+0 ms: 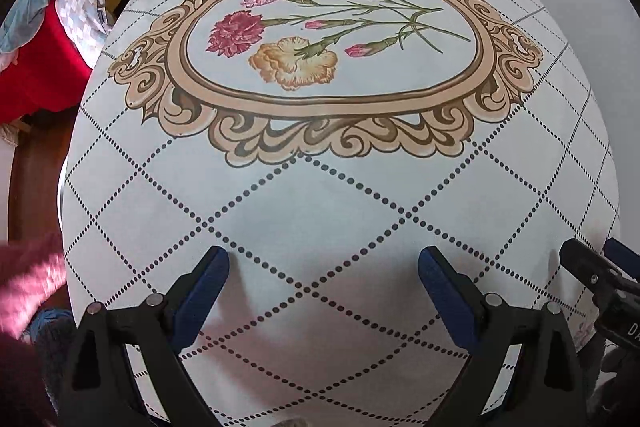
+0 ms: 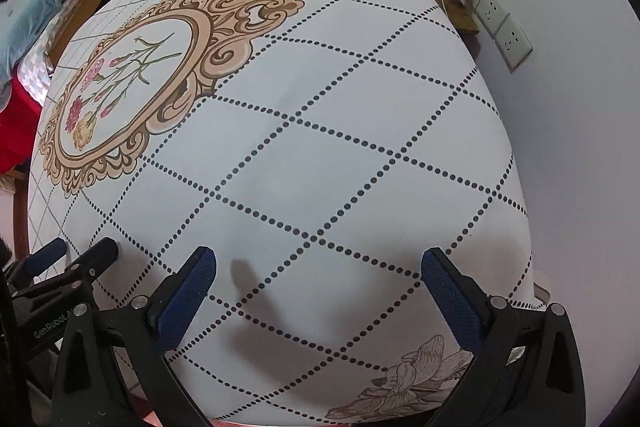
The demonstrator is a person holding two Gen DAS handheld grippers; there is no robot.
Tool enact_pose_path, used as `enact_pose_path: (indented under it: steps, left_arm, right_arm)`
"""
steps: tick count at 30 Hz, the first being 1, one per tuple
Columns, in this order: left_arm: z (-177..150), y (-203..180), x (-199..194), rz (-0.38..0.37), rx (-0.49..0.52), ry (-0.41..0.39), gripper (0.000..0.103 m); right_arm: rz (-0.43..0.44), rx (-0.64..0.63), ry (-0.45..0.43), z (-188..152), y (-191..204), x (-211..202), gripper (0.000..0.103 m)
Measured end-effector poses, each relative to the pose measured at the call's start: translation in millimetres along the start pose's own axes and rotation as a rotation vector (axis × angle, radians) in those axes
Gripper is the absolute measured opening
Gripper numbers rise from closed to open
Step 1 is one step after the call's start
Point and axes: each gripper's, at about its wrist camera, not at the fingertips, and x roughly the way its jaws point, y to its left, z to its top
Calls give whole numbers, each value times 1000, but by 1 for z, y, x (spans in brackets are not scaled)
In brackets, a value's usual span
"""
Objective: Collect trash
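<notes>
Tongs left [image 1: 324,267] and right [image 2: 319,269] gape above tablecloth [image 2: 320,155], near edge.

Surface [image 1: 320,211]: covered by pale tablecloth [image 2: 320,155], dotted diamond grid. Printed oval medallion [image 1: 332,39] with carnations, scrolled tan border. Second flower print [image 2: 412,383] at near right corner.

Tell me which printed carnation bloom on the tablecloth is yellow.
The large yellow-orange bloom, lowest in the oval frame and nearest the left gripper. The other two open blooms are pink and crimson.
</notes>
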Motion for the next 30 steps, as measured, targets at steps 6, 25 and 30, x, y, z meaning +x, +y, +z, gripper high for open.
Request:
enact_pose_path:
  steps: [6,25,30]
  left_arm:
    - [-16,8,-5,-9,-10,20,97]
    - [-23,17,11,-7,-32,33,103]
    - [-19,13,7,-6,-30,39,103]
  right_arm:
    - [8,-7,6,-1,5,-3,103]
    - [-2,-33,31,-11,12,-4,103]
    - [-2,-54,62,-15,19,3,103]
